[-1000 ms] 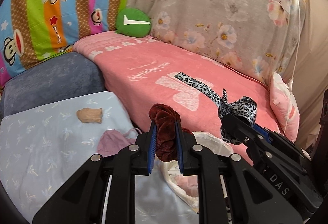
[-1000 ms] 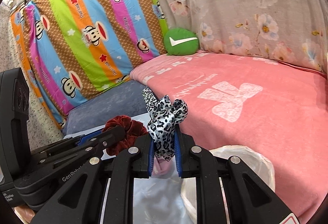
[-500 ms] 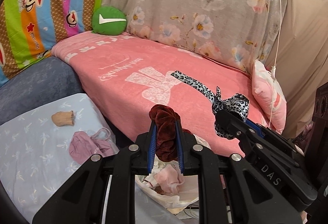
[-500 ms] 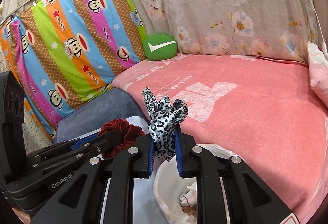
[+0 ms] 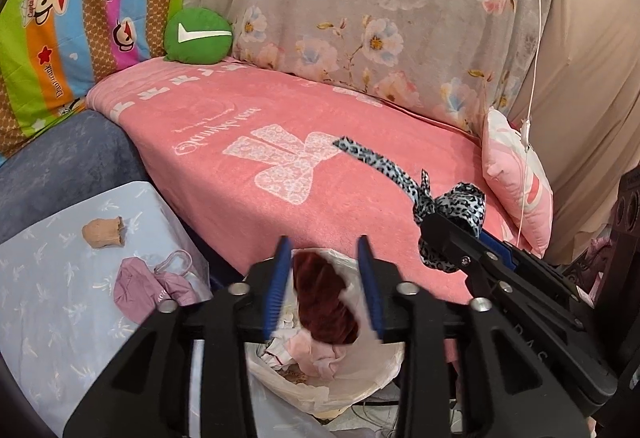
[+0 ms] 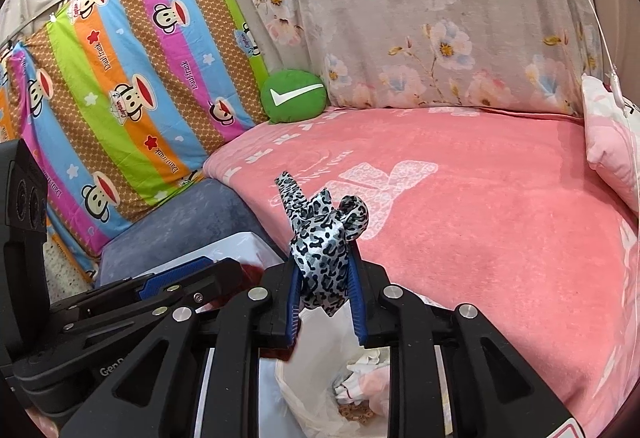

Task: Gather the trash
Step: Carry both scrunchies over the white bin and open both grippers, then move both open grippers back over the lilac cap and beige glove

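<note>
My left gripper (image 5: pixel 323 280) is open above a white plastic trash bag (image 5: pixel 352 394). A dark red scrunchie (image 5: pixel 324 308) is between the spread fingers, blurred, dropping toward the bag, which holds pink and white scraps. My right gripper (image 6: pixel 325 292) is shut on a leopard-print fabric band (image 6: pixel 320 238); it also shows in the left wrist view (image 5: pixel 456 205), with its tail trailing across the pink blanket (image 5: pixel 280 141). The bag also shows below the right gripper (image 6: pixel 320 378).
A light blue patterned cloth (image 5: pixel 48 302) at the left carries a tan scrap (image 5: pixel 102 233) and a mauve face mask (image 5: pixel 148 284). A green round cushion (image 5: pixel 198 35), a pink pillow (image 5: pixel 516 177) and a hanging white cord (image 5: pixel 528 117) are around the bed.
My left gripper has opened and let go of the red scrunchie, which falls toward the bag. Both grippers shifted so that the bag sits below them. The right gripper still holds the leopard band.
</note>
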